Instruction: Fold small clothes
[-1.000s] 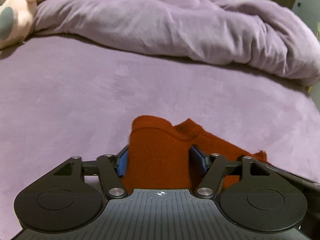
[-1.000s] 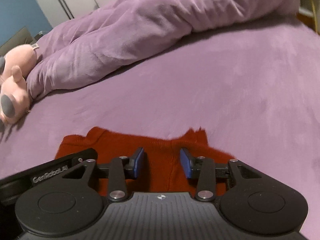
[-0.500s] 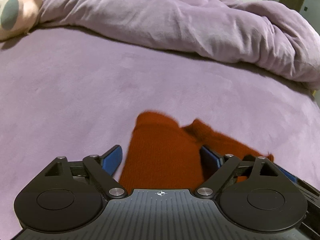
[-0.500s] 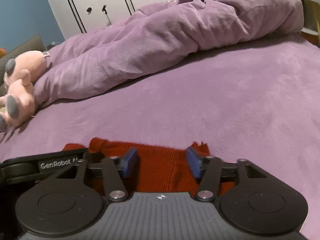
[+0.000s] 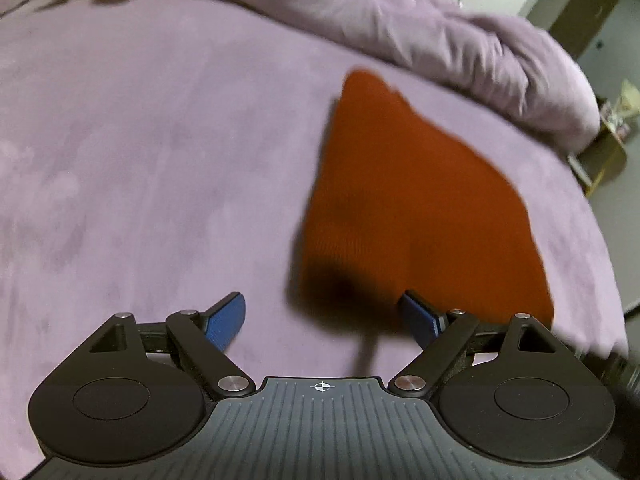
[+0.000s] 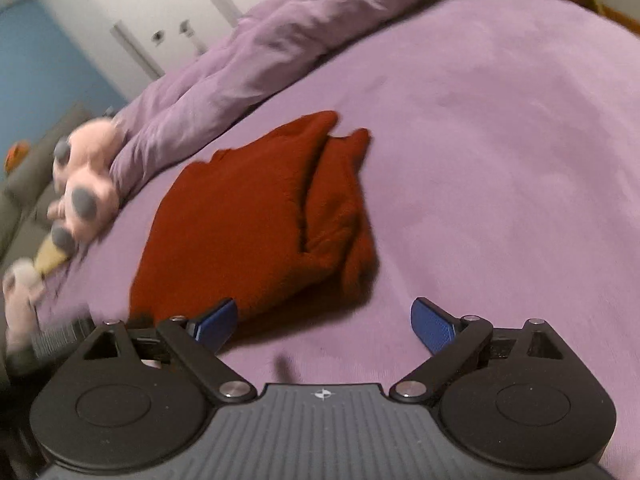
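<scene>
A rust-red knitted garment [image 5: 404, 184] lies folded flat on the purple bed; it also shows in the right wrist view [image 6: 260, 208], with a folded layer on its right side. My left gripper [image 5: 324, 316] is open and empty, raised above the garment's near left corner. My right gripper [image 6: 324, 320] is open and empty, raised above the bed just in front of the garment's near right edge. Both views are blurred by motion.
A bunched purple duvet [image 5: 420, 36] lies along the far side of the bed [image 5: 120, 160]. A pink plush toy [image 6: 84, 184] lies at the left by the duvet. White wardrobe doors [image 6: 160, 20] stand behind. The bed's right edge drops off near a wooden shelf [image 5: 604, 152].
Both grippers opened, let go of the red garment and lifted back from it. The garment now lies folded on the bed, farther from both cameras.
</scene>
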Available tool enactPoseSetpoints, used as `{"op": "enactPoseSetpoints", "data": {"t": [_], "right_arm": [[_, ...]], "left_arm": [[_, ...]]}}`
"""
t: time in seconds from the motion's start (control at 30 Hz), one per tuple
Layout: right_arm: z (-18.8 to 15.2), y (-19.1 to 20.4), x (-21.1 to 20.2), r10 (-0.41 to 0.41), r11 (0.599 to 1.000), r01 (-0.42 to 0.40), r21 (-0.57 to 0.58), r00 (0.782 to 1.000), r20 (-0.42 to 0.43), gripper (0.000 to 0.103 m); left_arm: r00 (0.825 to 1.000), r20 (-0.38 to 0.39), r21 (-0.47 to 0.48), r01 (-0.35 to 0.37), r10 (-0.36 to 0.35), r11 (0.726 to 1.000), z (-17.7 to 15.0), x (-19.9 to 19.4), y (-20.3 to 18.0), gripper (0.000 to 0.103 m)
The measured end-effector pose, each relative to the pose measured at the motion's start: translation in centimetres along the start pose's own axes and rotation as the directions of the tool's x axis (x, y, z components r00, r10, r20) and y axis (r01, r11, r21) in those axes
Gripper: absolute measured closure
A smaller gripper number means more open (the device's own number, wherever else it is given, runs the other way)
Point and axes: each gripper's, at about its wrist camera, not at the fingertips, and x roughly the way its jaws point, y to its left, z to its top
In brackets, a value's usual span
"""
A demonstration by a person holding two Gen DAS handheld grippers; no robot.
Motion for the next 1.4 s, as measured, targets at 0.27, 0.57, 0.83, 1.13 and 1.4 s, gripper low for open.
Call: {"op": "enactPoseSetpoints", "data": {"t": [0.27, 0.57, 0.83, 1.13, 1.4], "right_arm": [[0.7, -1.4, 1.3, 0.192, 0.944, -0.173, 0.28, 0.981, -0.042, 0.048], [1.3, -2.6, 5.2, 0.276, 0.861, -0.225, 0.456, 0.96, -0.048, 0.08], [1.2, -3.4, 5.3, 0.242, 0.891, -0.201, 0.408, 0.969, -0.05, 0.08], [1.8, -1.5, 2.5, 0.084, 0.967, -0.065, 0.244, 0.994, -0.066, 0.066], [-0.1, -0.2, -1.2, -0.123, 0.987, 0.132, 0.087, 0.987, -0.099, 0.03]], "left_arm": [[0.997, -0.014, 0.053, -0.075, 0.076, 0.996, 0.9, 1.7, -1.7, 0.015], [0.994, -0.008, 0.037, -0.106, 0.106, 0.994, 1.9, 3.5, -2.1, 0.014], [0.993, -0.003, 0.014, -0.116, 0.116, 0.993, 2.3, 3.7, -1.6, 0.011], [0.986, -0.041, 0.029, -0.159, 0.16, 0.987, 2.2, 2.4, -1.0, 0.013], [0.983, -0.028, 0.005, -0.182, 0.182, 0.983, -0.2, -1.4, -2.5, 0.012]]}}
